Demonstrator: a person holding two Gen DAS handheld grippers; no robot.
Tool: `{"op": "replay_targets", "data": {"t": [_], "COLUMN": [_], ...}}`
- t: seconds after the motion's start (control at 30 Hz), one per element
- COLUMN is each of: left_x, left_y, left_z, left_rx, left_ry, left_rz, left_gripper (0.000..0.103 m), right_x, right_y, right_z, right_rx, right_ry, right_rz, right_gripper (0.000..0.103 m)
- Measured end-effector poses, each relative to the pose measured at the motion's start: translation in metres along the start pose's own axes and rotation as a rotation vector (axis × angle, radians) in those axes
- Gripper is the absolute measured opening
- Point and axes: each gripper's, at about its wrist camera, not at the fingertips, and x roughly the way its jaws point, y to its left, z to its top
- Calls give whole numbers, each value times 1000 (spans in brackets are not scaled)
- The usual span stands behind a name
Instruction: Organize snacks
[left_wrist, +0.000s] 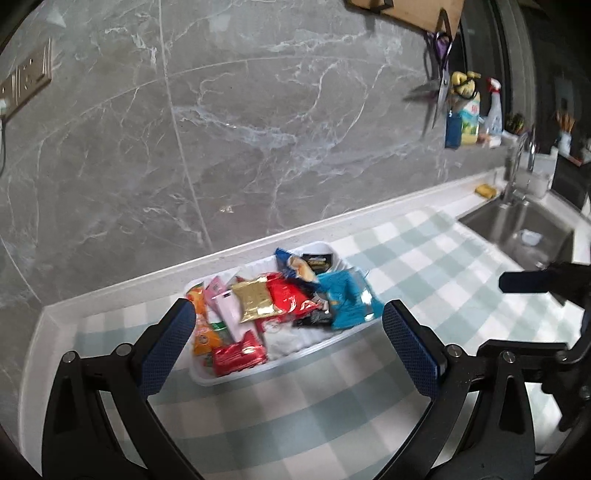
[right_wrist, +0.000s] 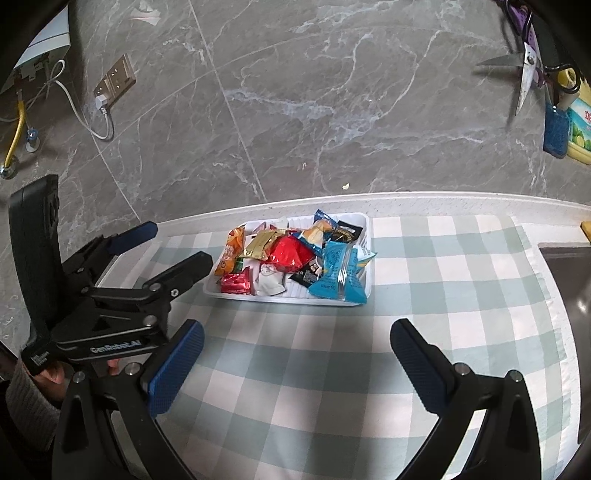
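since both claws are spread wide with nothing between the pads, the next move comes down to who reaches the tray (right_wrist: 364, 236) first. it sits on the check cloth (right_wrist: 332, 369) near the wall, packed with snacks: blue pack (right_wrist: 338, 275) hanging over the sink-side corner, gold pack (right_wrist: 263, 240) and red pack (right_wrist: 290, 253) mid-pile, orange pack (right_wrist: 231, 251) at the opposite end. left gripper (left_wrist: 288, 343) is clearly nearer, the tray lying straight ahead of it and between its fingers in its own view, long axis running roughly across the gap (slightly skewed). right gripper (right_wrist: 295, 365) is well back, tray ahead and slightly left of centre, long axis about crosswise to it too. my read: everything's already in the tray, so either the job is nearly done or a tidy-up pick is next; left is better placed, gold pack on top looks easiest.
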Motion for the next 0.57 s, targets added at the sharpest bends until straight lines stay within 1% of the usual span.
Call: {"op": "replay_targets", "data": {"t": [0.07,0.13,0.2,0.27,0.37,0.43,0.57], "left_x": [3,6,8,7,9,12,17], "left_y": [0,-2,-5,-7,-7,-8,-12], "left_z": [-3,-6,-8,-10,-10,-11,-15], "left_rx": [-3,17,37,44,36,31,54], "left_ry": [22,29,42,42,66,83,108], "left_rz": [-8,21,29,17,7,32,27], "left_gripper": [103,103,103,103,103,102,102], "right_x": [1,3,4,4,6,7,9], "right_y": [0,2,3,1,-1,-1,-4], "right_z": [-2,-3,-5,-7,-9,-11,-14], "right_rx": [8,7,4,9,23,25,33], "right_ry": [5,13,18,21,28,33,38], "right_rz": [8,14,10,13,20,16,10], "right_gripper": [103,103,103,103,103,103,103]}}
